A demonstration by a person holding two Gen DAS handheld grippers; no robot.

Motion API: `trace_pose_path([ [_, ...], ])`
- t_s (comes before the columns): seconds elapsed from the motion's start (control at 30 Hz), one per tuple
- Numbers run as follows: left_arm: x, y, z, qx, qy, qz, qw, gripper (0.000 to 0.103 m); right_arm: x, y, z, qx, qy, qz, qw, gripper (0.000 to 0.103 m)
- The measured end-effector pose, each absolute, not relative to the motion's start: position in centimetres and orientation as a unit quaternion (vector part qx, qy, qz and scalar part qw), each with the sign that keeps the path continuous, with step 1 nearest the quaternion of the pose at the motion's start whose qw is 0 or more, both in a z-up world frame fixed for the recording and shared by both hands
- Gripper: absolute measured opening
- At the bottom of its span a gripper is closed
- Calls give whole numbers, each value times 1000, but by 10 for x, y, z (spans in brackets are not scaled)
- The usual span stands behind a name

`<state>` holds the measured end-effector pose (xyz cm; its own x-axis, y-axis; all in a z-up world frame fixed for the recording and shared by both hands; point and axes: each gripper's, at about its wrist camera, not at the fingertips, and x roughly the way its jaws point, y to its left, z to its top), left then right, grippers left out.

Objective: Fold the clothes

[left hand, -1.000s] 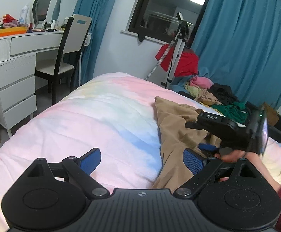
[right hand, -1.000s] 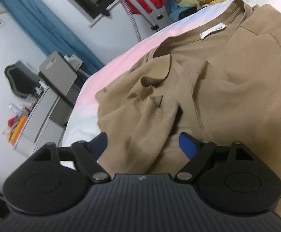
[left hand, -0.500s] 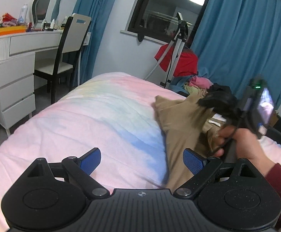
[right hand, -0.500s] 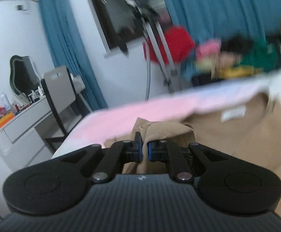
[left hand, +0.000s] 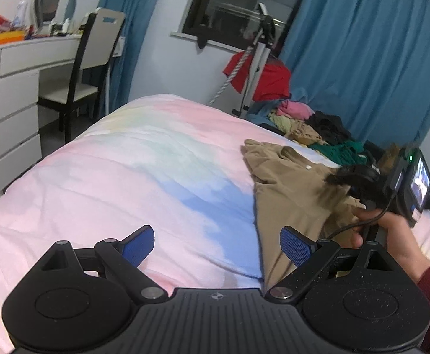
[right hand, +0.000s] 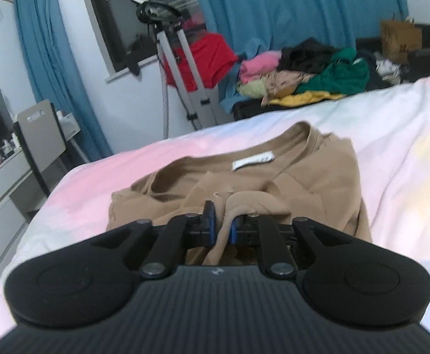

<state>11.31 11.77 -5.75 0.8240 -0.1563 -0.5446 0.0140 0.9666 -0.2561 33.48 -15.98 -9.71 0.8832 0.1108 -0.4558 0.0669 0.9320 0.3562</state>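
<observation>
right gripper point(right hand: 221, 227): fingers pinched tight on a bunched fold of the tan shirt point(right hand: 312, 183), fabric squeezed between the 2 blue pads and draping down below them

left gripper point(left hand: 216, 243): fingers spread wide, nothing between them, hovering over bare bedding; shirt edge sits just by its right finger

shirt spot: on the bed point(left hand: 120, 177), crumpled, neck opening and white label point(right hand: 253, 161) facing up, collar end pointing toward the window

hand point(left hand: 392, 236): 1 in view from the left wrist camera, dark red sleeve, gripping the right gripper's handle

count: 1 tan shirt, 1 heap of mixed clothes point(right hand: 306, 73) beyond the bed

room: pastel pink-blue duvet, blue curtains point(left hand: 362, 67), dark window, white dresser point(left hand: 8, 94) plus chair point(left hand: 94, 59) off left
</observation>
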Motion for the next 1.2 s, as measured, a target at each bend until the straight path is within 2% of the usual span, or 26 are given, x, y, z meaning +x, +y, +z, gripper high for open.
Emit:
trace_pose_path([
  [0.03, 114, 115, -58, -116, 293, -44, 948, 94, 331, -161, -95, 190, 238, 25, 952, 70],
  [0.07, 114, 114, -58, -111, 292, -42, 949, 94, 327, -161, -92, 197, 233, 40, 951, 81],
  [0.1, 115, 113, -58, -107, 292, -40, 950, 94, 315, -160, -88, 201, 222, 52, 953, 83],
  [0.43, 106, 107, -52, -76, 274, -34, 958, 93, 174, -162, -50, 152, 222, 108, 957, 84],
  [0.7, 80, 106, -45, -37, 299, -4, 953, 92, 57, -188, -61, 195, 245, 125, 942, 84],
  [0.83, 70, 122, -42, -87, 328, -1, 941, 91, 34, -196, -67, 222, 251, 115, 935, 84],
  [0.93, 65, 138, -46, -150, 363, -10, 919, 86, 25, -205, -68, 243, 254, 113, 929, 84],
  [1.2, 36, 158, -73, -188, 433, 20, 882, 74, 15, -228, -76, 285, 261, 109, 916, 84],
])
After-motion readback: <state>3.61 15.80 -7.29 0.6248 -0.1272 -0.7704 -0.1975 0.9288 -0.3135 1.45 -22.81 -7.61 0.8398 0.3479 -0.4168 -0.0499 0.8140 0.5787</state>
